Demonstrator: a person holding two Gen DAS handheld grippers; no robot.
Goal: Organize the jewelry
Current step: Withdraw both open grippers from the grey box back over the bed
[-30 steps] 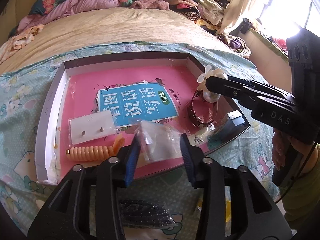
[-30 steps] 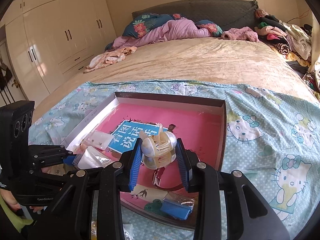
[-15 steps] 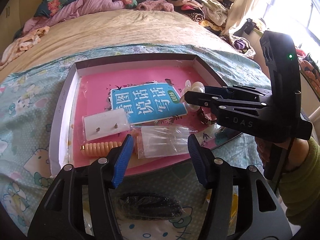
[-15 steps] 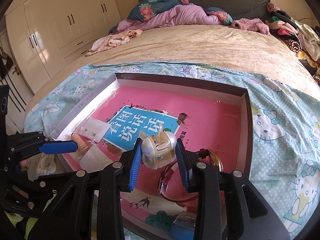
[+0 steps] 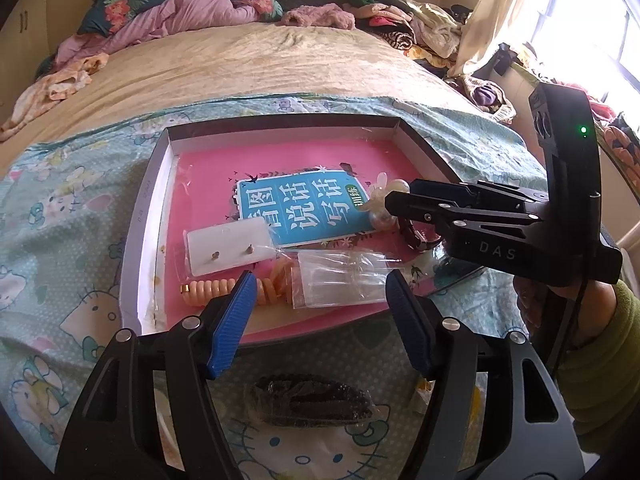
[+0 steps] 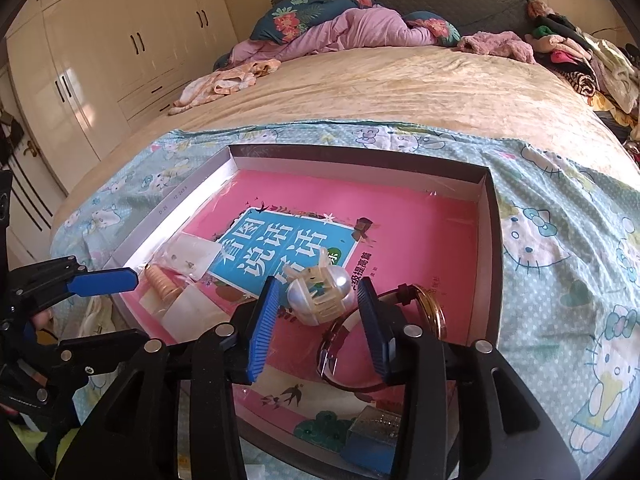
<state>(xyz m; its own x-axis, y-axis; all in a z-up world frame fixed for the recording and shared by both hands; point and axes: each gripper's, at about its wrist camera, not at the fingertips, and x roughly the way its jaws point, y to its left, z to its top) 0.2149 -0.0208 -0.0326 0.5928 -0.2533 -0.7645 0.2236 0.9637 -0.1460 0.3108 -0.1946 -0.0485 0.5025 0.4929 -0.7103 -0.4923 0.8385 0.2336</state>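
Observation:
A shallow box tray point(image 5: 146, 216) lined with a pink booklet lies on the Hello Kitty sheet. A clear plastic bag point(image 5: 340, 276) lies flat at the tray's near edge. My left gripper point(image 5: 320, 320) hovers over it with its jaws opening, and neither blue pad touches the bag. In the right wrist view a pearl claw clip point(image 6: 320, 298) rests on the tray floor. My right gripper point(image 6: 318, 326) straddles the clip, jaws opening, with a gap showing at the left pad.
In the tray lie an earring card point(image 5: 230, 250), an orange spiral hair tie point(image 5: 212, 290), a strap watch point(image 6: 340, 344), a gold ring point(image 6: 430, 308) and a blue box point(image 6: 374, 436). A dark wrapped hair clip point(image 5: 308, 402) lies on the sheet below the left gripper.
The left jaws have spread and let go of the clear bag, which now lies flat in the tray. The right gripper sank toward the tray and its jaws widened off the pearl clip.

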